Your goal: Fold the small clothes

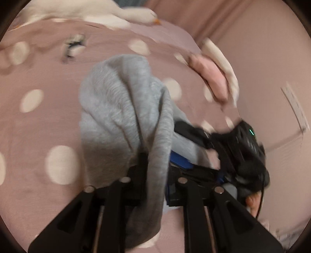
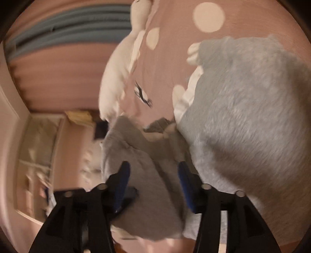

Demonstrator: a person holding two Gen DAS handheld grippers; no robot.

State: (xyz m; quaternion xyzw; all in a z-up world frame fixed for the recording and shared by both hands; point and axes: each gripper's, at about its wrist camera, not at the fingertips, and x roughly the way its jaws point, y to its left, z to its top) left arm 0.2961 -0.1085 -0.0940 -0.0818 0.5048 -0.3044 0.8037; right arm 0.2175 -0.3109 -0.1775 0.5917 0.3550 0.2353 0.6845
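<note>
1. Nearest your left camera, the left tongs (image 1: 155, 171) are clenched on a fold of the grey garment (image 1: 124, 109); the cloth runs between the two black fingers and hangs down past them.
2. From that grip the grey garment bunches up and away from you, lifted over the pink bedsheet (image 1: 38, 126) with its cream dots.
3. Your right tongs (image 1: 186, 148) show in the left view as well, at the garment's right edge, with one blue pad visible against the grey cloth. A green light glows on the black body behind them.
4. In the right view, the right tongs (image 2: 153, 183) stand spread, blue-padded fingers (image 2: 122, 181) on either side of a grey fold of the garment (image 2: 143, 175). The blur does not let you tell whether the pads press the cloth, so I cannot tell if they grip it.
5. To the right of that fold lies one larger pale grey cloth (image 2: 243, 116), with a white edge at its left side.
6. You have one white plush toy (image 1: 108, 13) with an orange beak lying along the far edge of the bed.
7. One pink and cream plush piece (image 1: 215, 77) lies at the bed's right side.
8. One small black-and-white item (image 1: 73, 45) lies on the sheet, too blurred to name.
9. No writing or label can be read in either view.
</note>
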